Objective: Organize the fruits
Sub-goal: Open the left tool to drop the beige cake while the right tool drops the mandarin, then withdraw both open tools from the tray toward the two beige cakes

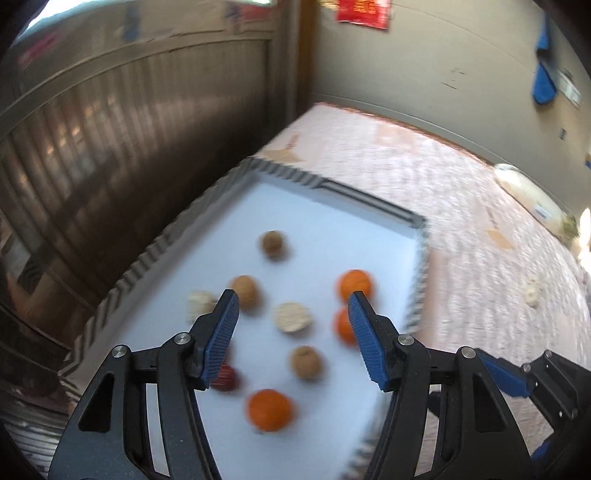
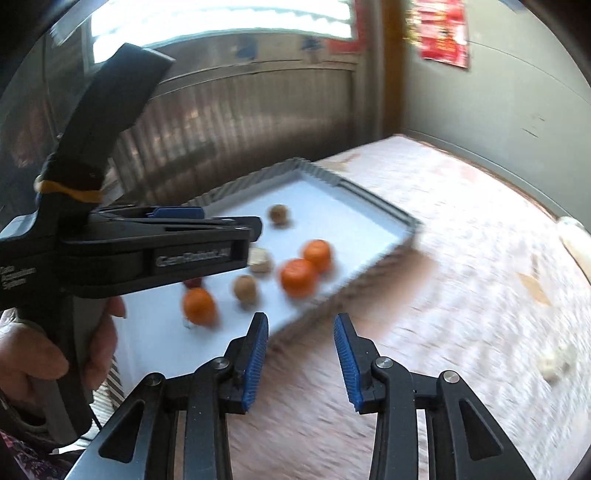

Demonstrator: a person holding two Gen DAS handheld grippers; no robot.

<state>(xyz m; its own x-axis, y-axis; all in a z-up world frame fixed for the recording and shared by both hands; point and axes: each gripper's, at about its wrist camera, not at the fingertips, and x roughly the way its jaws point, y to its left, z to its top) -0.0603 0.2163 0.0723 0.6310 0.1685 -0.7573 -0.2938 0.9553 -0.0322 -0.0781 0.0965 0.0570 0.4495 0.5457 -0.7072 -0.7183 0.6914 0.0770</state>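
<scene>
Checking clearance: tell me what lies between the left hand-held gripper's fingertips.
Left wrist view: left hand-held gripper frames a pale round slice on the white tray, untouched.

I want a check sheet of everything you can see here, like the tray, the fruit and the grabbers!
Surface: pink patterned tablecloth, with a white tray on it.
Job's things: three oranges and three brown round fruits on the tray, plus a red fruit, blurred.
Clutter: two pale pieces on the tray; another pale bit on the cloth.
Grippers: left gripper open and empty above the tray; right gripper open and empty.
Cables: nothing seen.
Surroundings: grey wall, red poster, ribbed metal panel.
</scene>
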